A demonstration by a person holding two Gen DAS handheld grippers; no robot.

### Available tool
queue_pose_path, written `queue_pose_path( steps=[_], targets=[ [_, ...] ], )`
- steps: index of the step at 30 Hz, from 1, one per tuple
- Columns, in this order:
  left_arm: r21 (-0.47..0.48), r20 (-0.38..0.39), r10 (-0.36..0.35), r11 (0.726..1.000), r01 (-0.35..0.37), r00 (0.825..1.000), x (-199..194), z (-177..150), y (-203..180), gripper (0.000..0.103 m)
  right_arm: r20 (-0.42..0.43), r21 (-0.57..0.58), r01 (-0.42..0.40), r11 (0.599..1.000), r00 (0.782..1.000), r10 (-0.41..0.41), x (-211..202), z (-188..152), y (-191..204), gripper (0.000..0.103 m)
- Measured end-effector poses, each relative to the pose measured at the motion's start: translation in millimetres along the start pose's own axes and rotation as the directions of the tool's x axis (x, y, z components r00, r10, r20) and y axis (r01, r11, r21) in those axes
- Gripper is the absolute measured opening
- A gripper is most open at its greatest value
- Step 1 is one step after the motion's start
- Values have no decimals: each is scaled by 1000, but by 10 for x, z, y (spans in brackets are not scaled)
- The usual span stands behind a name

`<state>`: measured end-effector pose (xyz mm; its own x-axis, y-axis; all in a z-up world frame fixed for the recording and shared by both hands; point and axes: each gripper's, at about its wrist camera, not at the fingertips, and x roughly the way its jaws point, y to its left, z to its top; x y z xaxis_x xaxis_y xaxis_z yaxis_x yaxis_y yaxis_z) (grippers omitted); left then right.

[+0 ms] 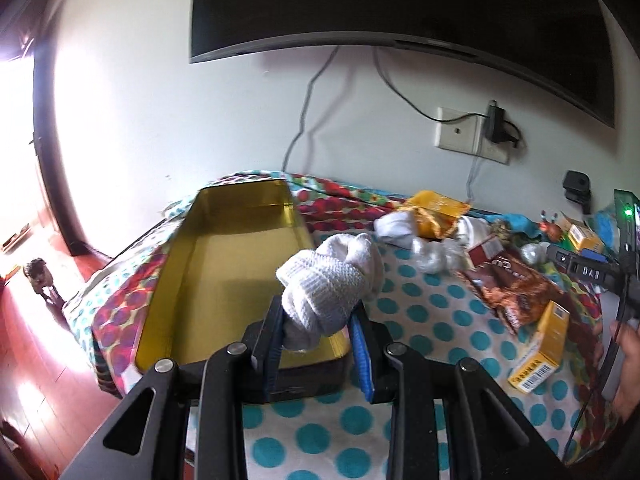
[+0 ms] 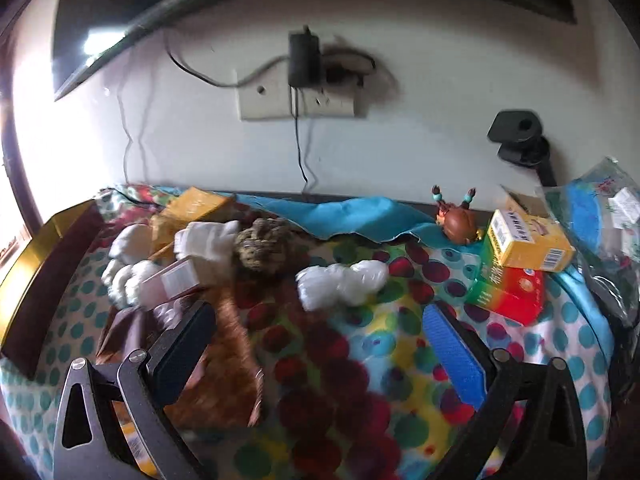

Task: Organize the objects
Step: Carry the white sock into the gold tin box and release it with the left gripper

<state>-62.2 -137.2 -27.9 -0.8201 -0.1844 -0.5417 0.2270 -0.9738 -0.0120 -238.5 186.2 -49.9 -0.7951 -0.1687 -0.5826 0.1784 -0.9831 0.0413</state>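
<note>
My left gripper (image 1: 316, 320) is shut on a rolled white sock (image 1: 330, 284) and holds it above the near right corner of an open gold-lined tin (image 1: 224, 276). The tin is empty inside; its edge also shows at the far left of the right wrist view (image 2: 36, 248). My right gripper (image 2: 320, 344) is open and empty, low over the patterned cloth (image 2: 360, 360). A white sock bundle (image 2: 340, 284) lies just ahead of it. More white socks (image 2: 208, 240) lie to its left among packets.
A brown snack packet (image 1: 508, 284), yellow boxes (image 1: 540, 352), a dark knitted ball (image 2: 262, 248), a crab figure (image 2: 458, 222), stacked boxes (image 2: 520, 264) and a plastic bag (image 2: 600, 216) lie around. Wall, socket (image 2: 296, 100) and TV (image 1: 400, 8) stand behind. The table drops off at left.
</note>
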Motion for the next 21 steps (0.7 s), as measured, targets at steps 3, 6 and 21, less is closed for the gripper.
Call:
queue_pose_path(
  steps=[3, 6, 21],
  targets=[
    [-27, -5, 9, 1000, -9, 1000, -3, -1, 96, 31, -59, 9, 67, 998, 996, -66, 293, 136, -70, 103],
    [-22, -3, 27, 999, -27, 1000, -21, 2, 139, 31, -128, -21, 69, 997, 989, -71, 616, 181, -77, 103],
    [-140, -64, 79, 986, -87, 995, 360, 134, 491, 31, -137, -30, 24, 999, 990, -27, 714, 228, -19, 58]
  ],
)
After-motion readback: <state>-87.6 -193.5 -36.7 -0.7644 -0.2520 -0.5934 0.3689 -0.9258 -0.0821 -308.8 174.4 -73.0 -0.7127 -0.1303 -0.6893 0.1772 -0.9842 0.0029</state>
